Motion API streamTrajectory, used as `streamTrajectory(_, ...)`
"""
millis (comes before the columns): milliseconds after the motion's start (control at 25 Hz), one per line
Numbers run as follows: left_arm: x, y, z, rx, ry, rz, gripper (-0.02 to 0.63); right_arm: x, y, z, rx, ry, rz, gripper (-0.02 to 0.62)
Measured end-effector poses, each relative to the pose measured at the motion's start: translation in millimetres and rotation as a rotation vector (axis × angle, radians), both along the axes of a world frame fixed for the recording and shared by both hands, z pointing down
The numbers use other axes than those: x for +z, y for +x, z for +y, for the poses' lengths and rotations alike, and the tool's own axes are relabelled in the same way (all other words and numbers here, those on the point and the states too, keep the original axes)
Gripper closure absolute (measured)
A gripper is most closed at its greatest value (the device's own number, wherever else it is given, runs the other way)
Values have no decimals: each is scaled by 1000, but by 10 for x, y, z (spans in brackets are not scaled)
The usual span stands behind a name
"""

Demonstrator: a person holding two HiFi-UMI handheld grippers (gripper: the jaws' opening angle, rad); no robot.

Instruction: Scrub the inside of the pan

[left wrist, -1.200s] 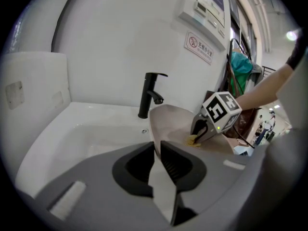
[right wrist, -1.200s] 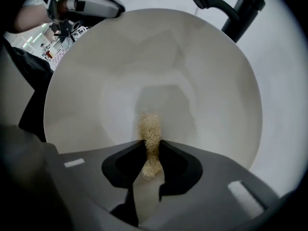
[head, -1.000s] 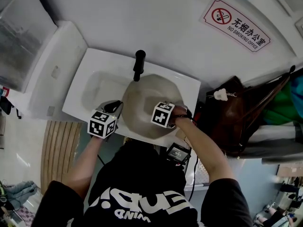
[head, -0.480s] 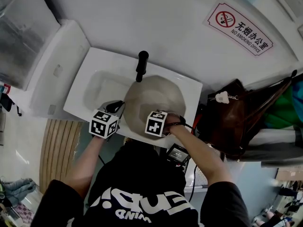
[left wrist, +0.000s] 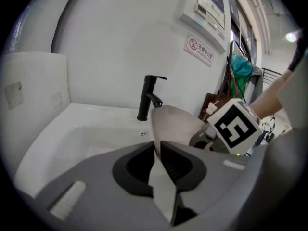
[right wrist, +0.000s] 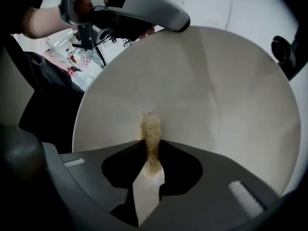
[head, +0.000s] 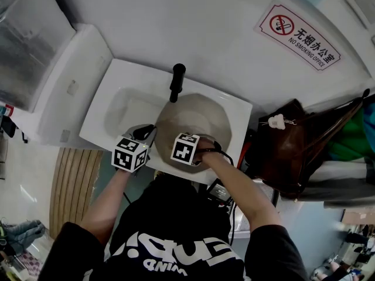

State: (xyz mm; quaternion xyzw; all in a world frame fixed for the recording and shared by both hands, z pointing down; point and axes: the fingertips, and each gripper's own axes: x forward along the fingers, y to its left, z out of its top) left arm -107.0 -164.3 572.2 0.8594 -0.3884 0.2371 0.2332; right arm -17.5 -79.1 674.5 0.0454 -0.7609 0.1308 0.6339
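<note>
A beige pan (head: 202, 116) is held tilted over the white sink (head: 114, 84). My left gripper (head: 149, 134) is shut on the pan's left rim; in the left gripper view the thin rim (left wrist: 159, 129) runs between its jaws (left wrist: 157, 146). My right gripper (head: 180, 145) reaches into the pan near its lower left. It is shut on a tan scrubbing pad (right wrist: 150, 134), which presses against the pan's smooth inside (right wrist: 216, 100). In the right gripper view, the left gripper (right wrist: 144, 6) shows clamped at the pan's upper edge.
A black faucet (head: 176, 81) stands just behind the pan. A brown bag (head: 287, 139) hangs to the right of the sink, under a no-smoking sign (head: 299, 34). A small black device (head: 221, 190) sits at the sink's near right corner. Wooden slats (head: 73, 180) lie at the lower left.
My right gripper has slid with the pad from the pan's right side towards its near left, closer to the left gripper. The left gripper and the pan have stayed put.
</note>
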Motion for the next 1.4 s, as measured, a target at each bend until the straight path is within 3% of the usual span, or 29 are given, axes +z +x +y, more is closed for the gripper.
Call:
streamTrajectory(640, 38, -32, -2, -18, -19, -6, 569, -132, -266, -613, 70, 113, -59, 505)
streamTrajectory(1400, 113, -52, -12, -17, -40, -7, 569, -140, 197, -1323, 162, 314, 24, 505)
